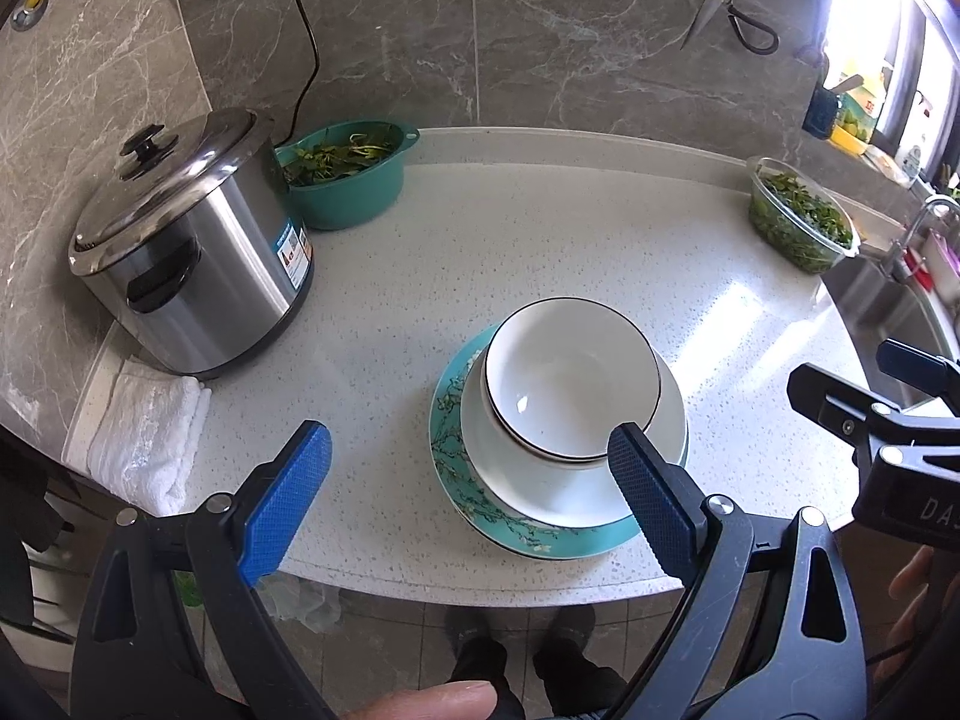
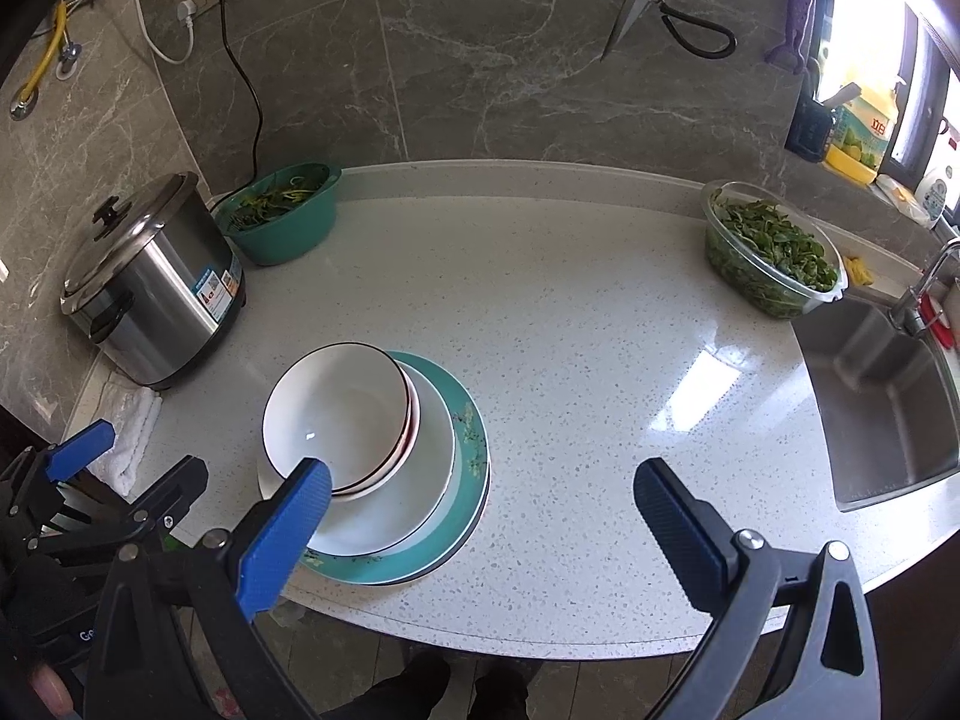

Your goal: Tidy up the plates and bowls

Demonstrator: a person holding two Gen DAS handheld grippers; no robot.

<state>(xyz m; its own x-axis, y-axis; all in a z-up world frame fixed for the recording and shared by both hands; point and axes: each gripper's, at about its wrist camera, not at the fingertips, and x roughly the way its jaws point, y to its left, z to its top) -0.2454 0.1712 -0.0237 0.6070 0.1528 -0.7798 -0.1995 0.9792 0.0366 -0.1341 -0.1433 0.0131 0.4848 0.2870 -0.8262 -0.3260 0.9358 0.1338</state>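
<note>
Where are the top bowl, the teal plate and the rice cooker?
top bowl (image 1: 570, 372), left wrist view, inner floor.
teal plate (image 2: 471, 426), right wrist view, exposed right rim.
rice cooker (image 1: 240, 276), left wrist view, steel side wall.

The bowl stack (image 2: 339, 417) covered most of the white plate (image 2: 414, 480) and the teal plate (image 2: 465, 480) beneath it, so how many bowls and plates lay there could not be told. Right of the stack, the sink (image 2: 888, 408) ran off the picture's edge. Behind it on the wall, the scissors (image 2: 654, 6) were cropped at the top. Labels on the cooker (image 2: 150, 294), left of the stack, were too small to read.
</note>
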